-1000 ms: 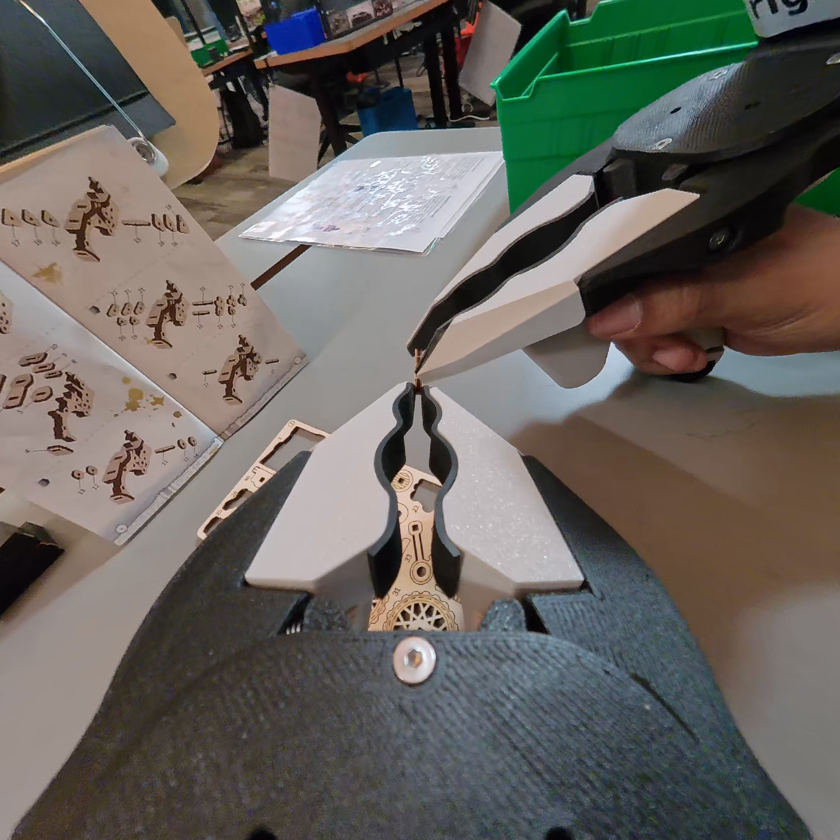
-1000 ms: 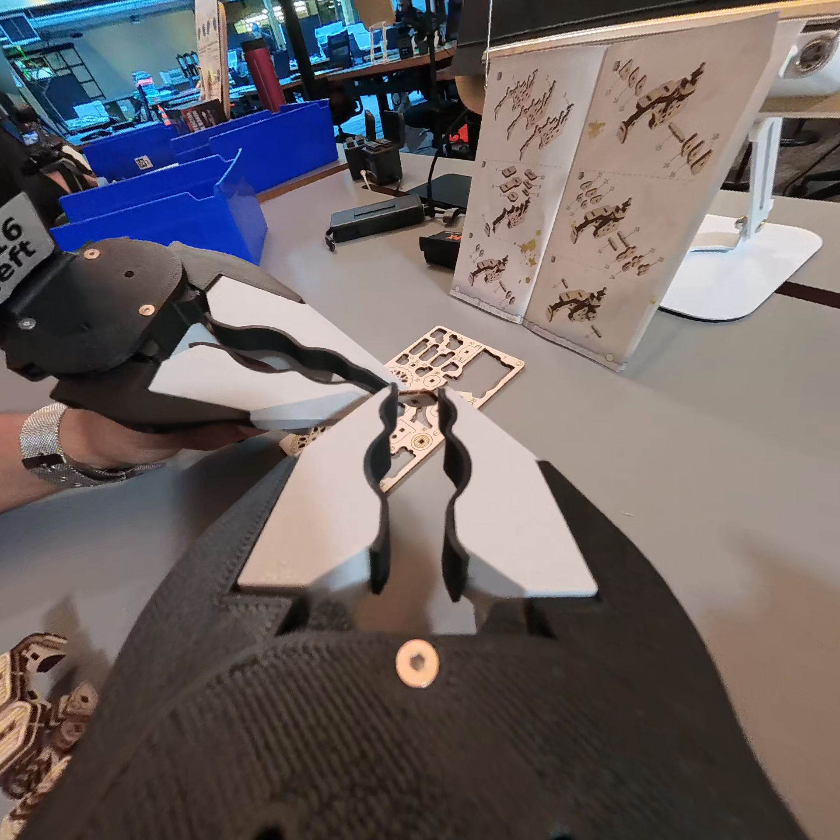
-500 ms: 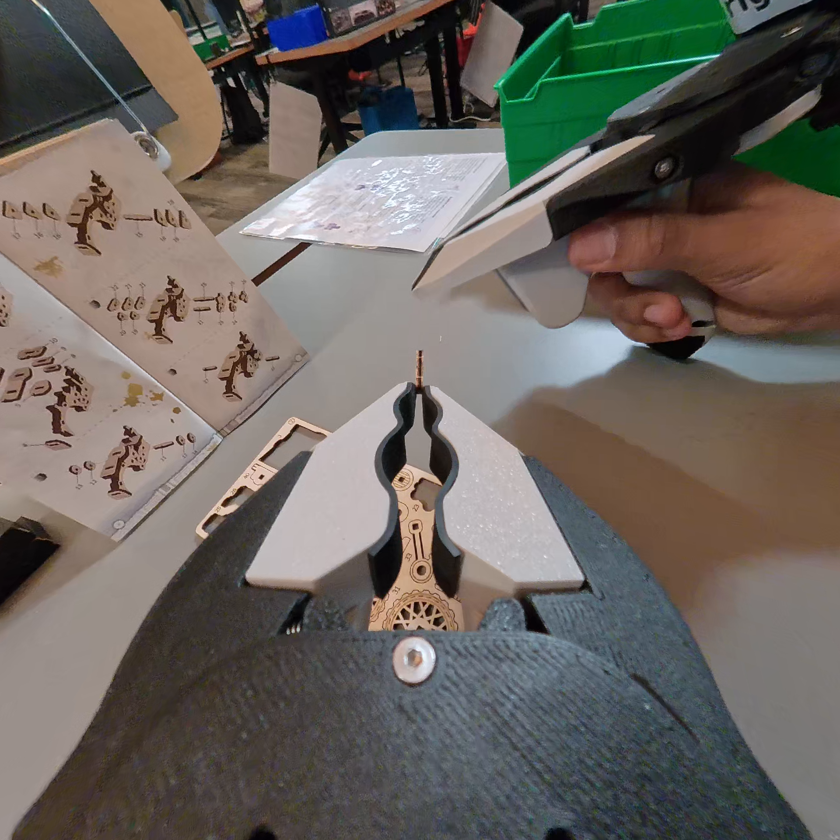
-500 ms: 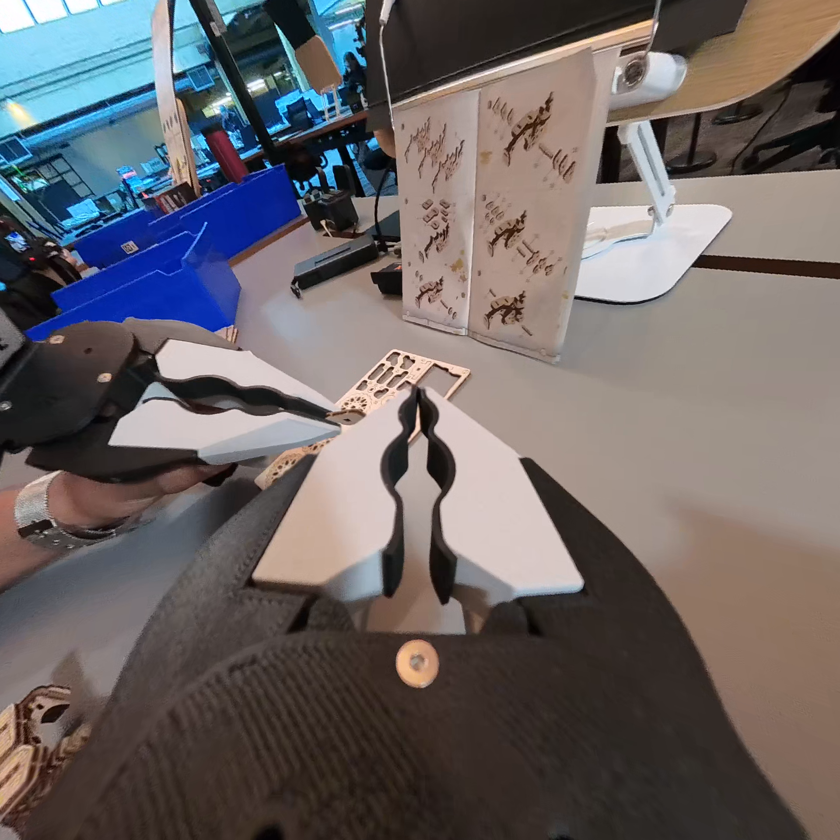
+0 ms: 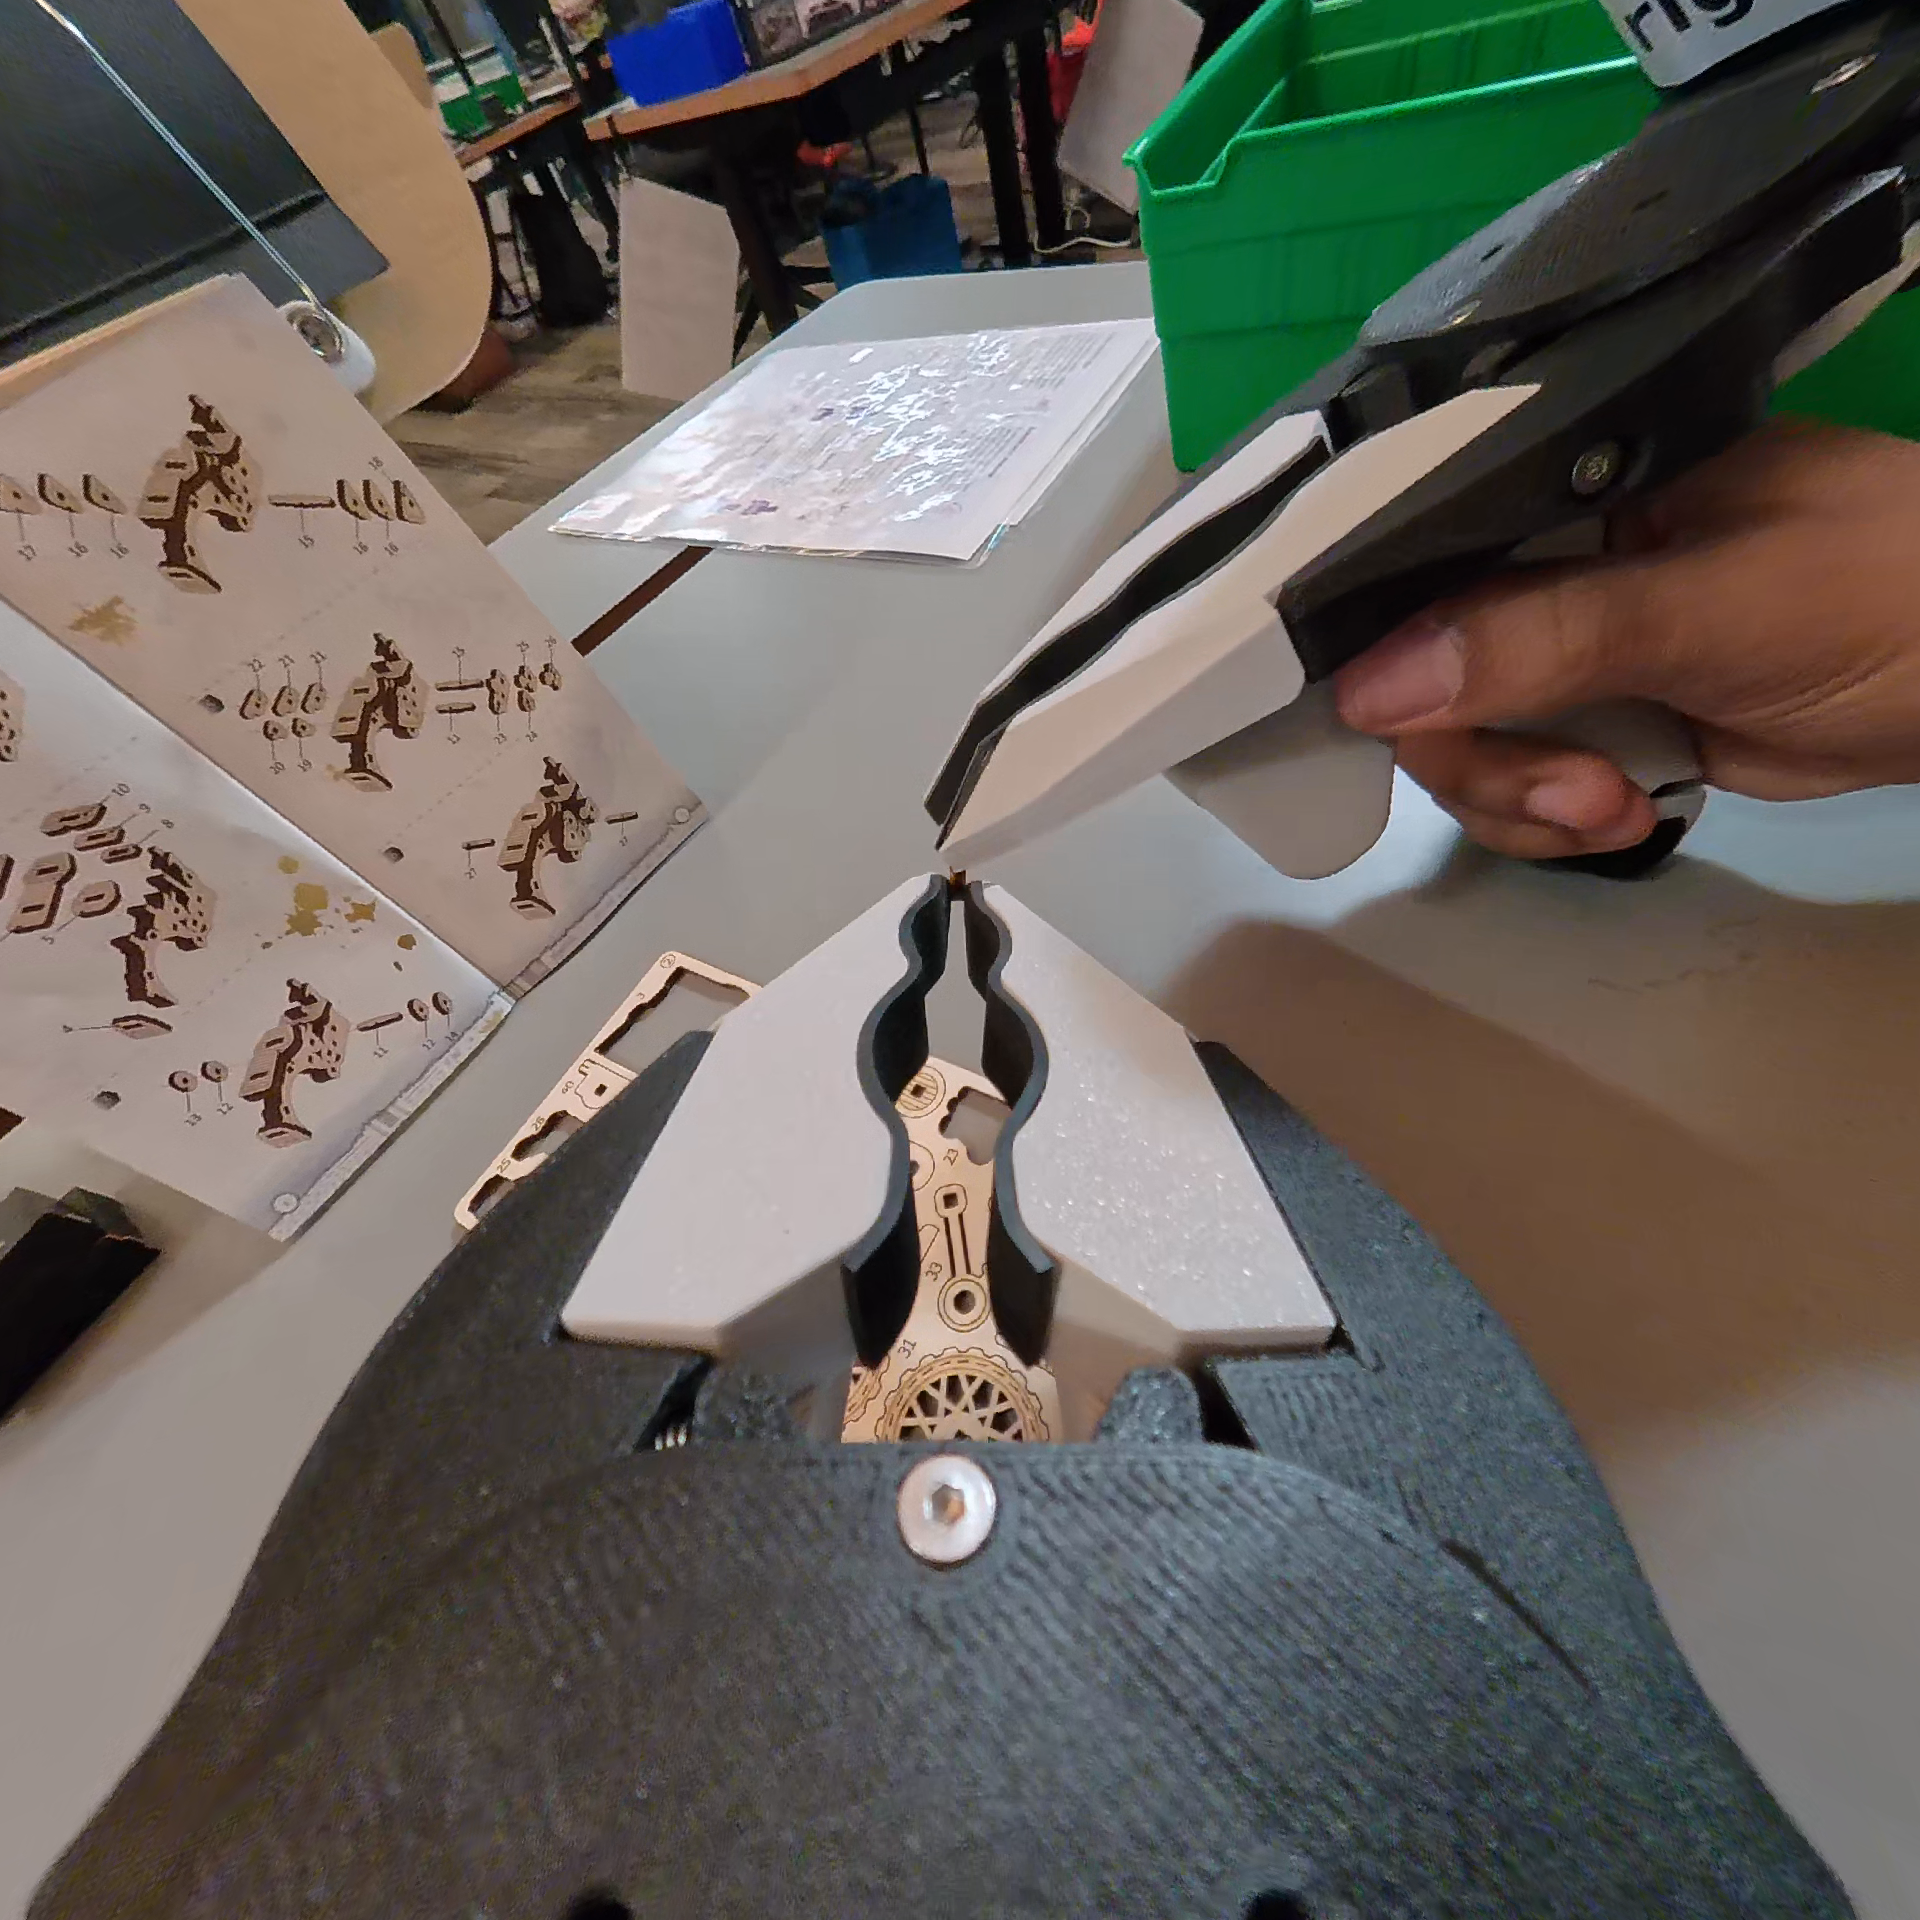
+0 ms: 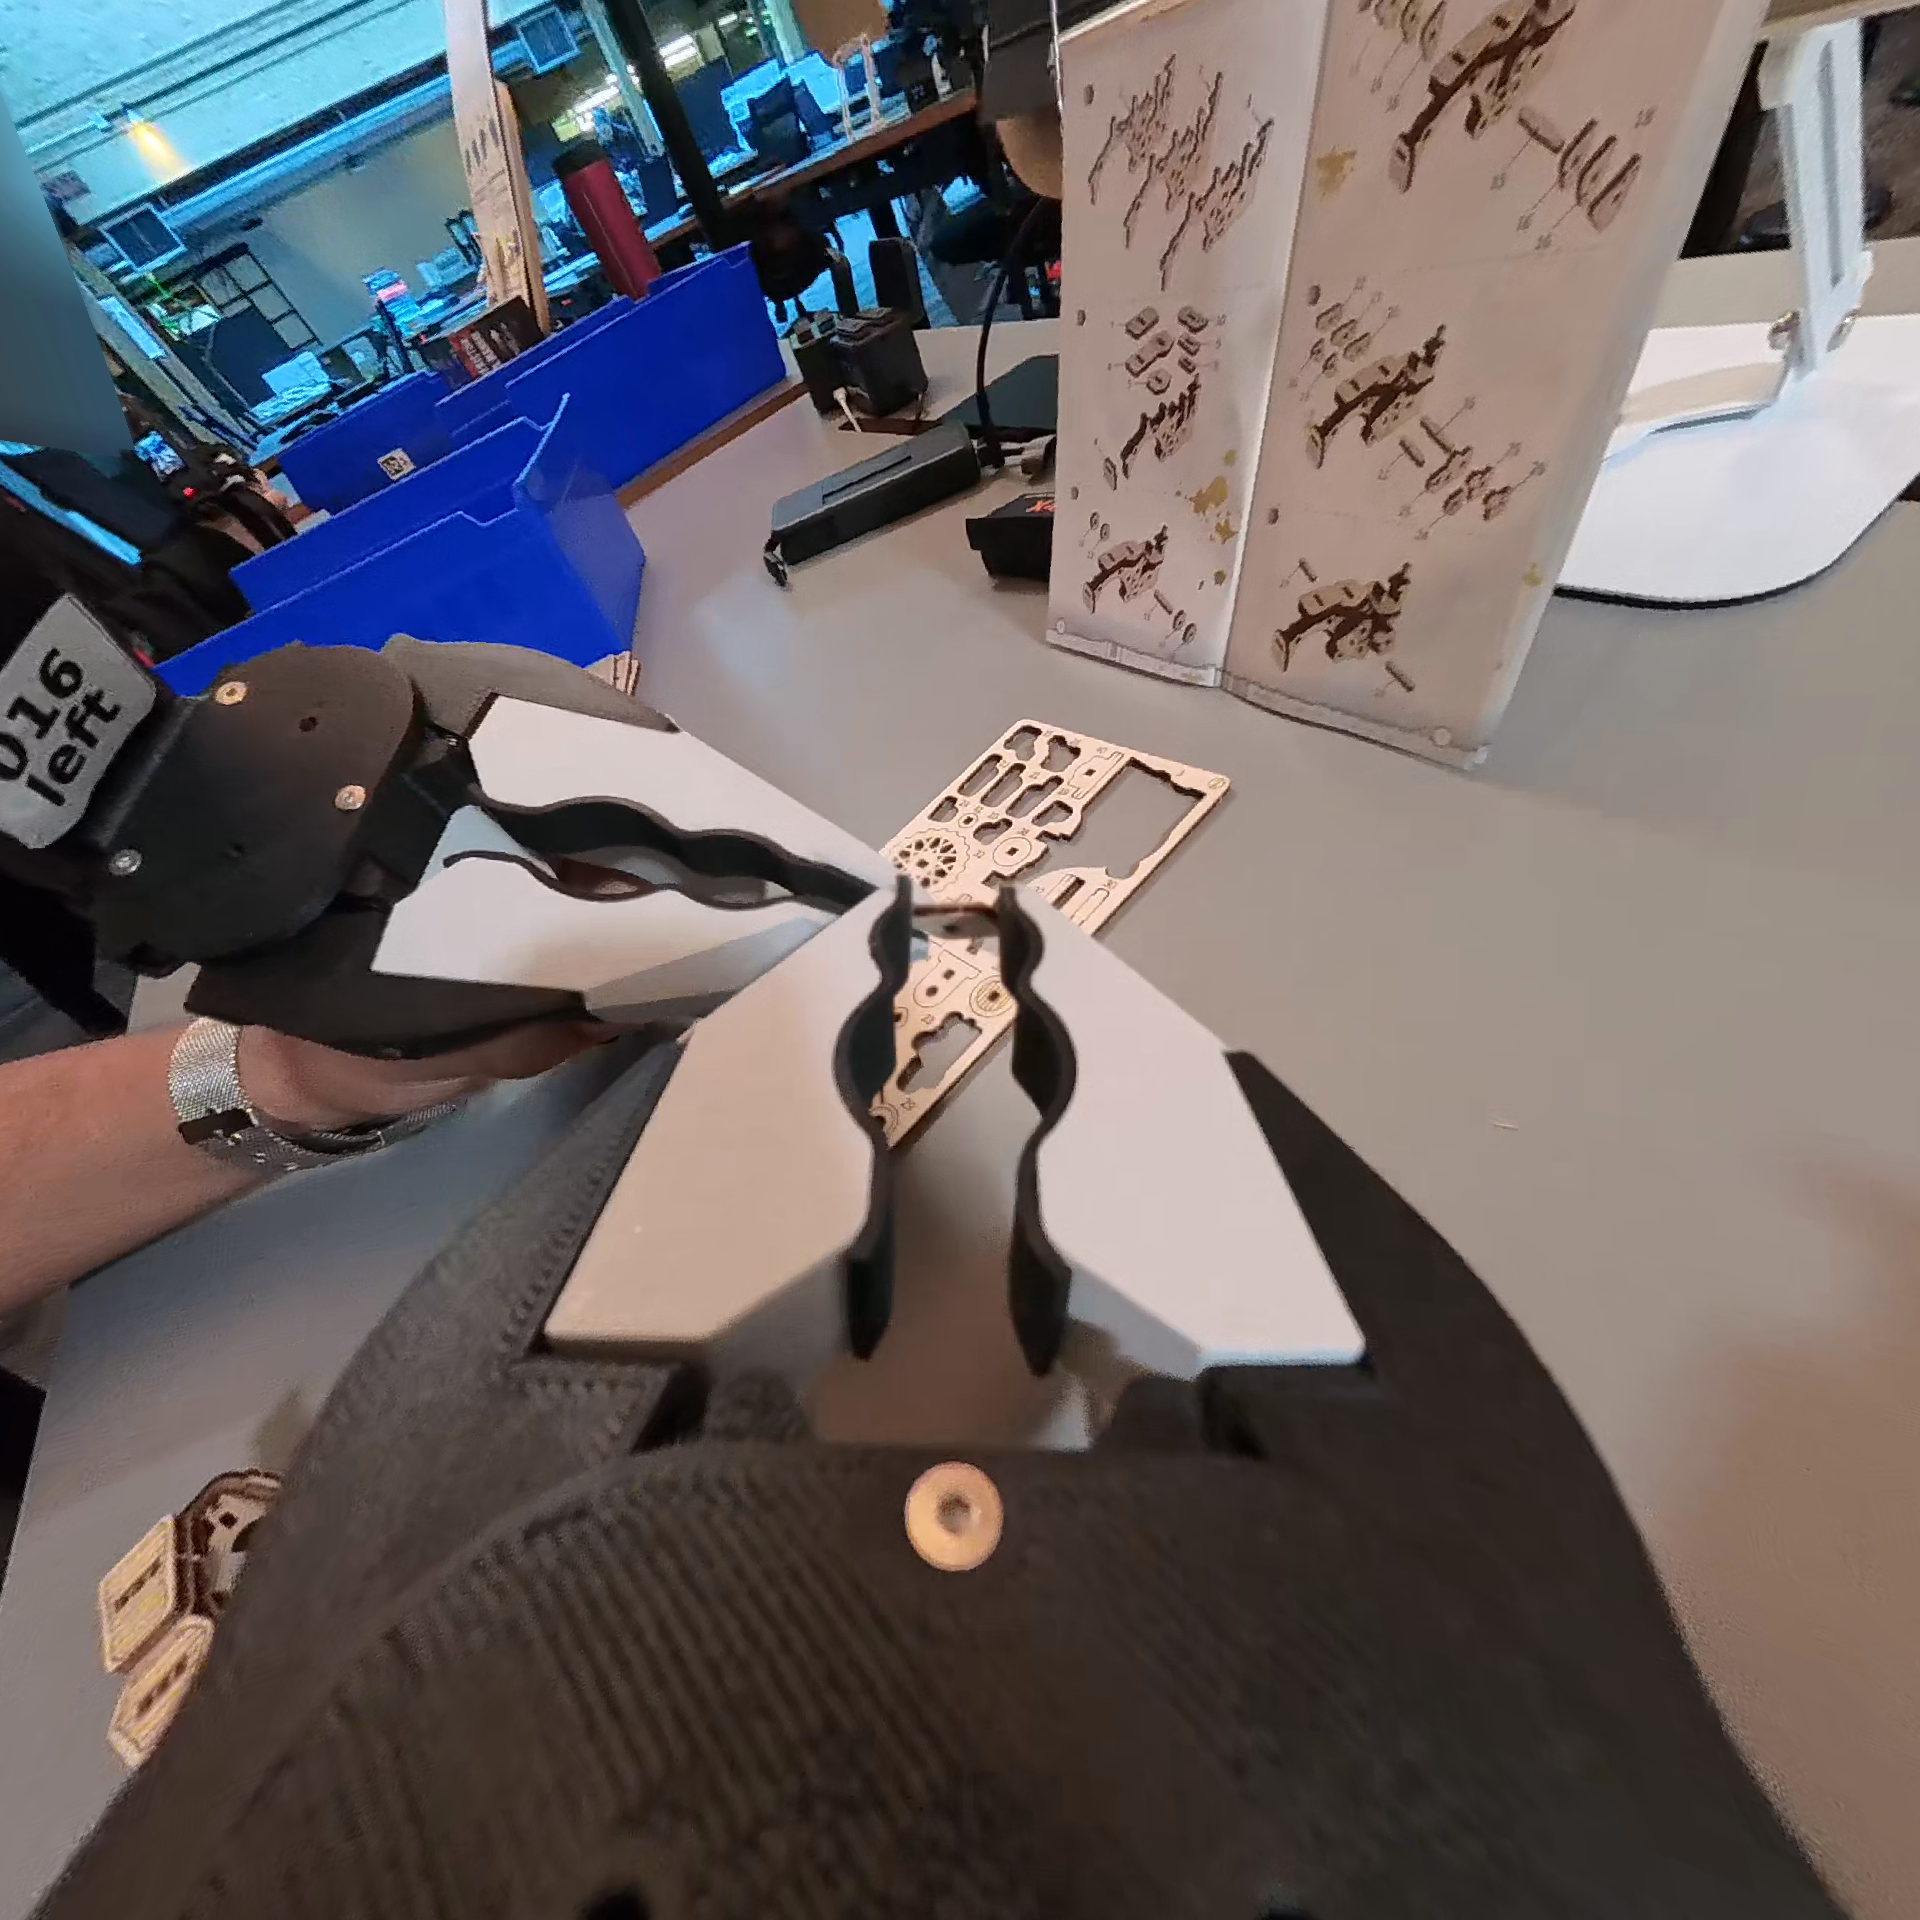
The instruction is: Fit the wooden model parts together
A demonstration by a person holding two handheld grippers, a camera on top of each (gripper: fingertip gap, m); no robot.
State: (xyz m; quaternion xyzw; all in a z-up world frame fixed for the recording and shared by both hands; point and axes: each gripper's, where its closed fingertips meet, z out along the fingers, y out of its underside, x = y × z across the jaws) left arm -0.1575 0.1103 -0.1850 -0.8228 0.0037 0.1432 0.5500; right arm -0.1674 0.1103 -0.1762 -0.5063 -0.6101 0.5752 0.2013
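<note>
My left gripper (image 5: 954, 896) is shut on a small wooden pin (image 5: 957, 881) that sticks out of its tips. It also shows in the right wrist view (image 6: 868, 891), coming in from the left. My right gripper (image 6: 951, 914) is open by a narrow gap, and the pin (image 6: 951, 910) lies across between its tips. In the left wrist view the right gripper (image 5: 951, 831) comes in from the right, held by a hand, and its tip meets the pin. A laser-cut wooden parts sheet (image 6: 1081, 821) lies flat on the grey table under both grippers.
A folded instruction sheet (image 6: 1351, 364) stands behind the parts sheet. A green bin (image 5: 1351, 208) and a laminated paper (image 5: 873, 436) are at the back. Blue bins (image 6: 499, 499), black devices (image 6: 883, 499) and a white stand base (image 6: 1714, 468) are nearby. An assembled wooden piece (image 6: 166, 1621) lies near me. The tips of both grippers are at nearly the same place.
The right gripper, raised away and nearly shut half a second ago, has come back down to the pin with its fingers apart. The left gripper has stayed put with the pin.
</note>
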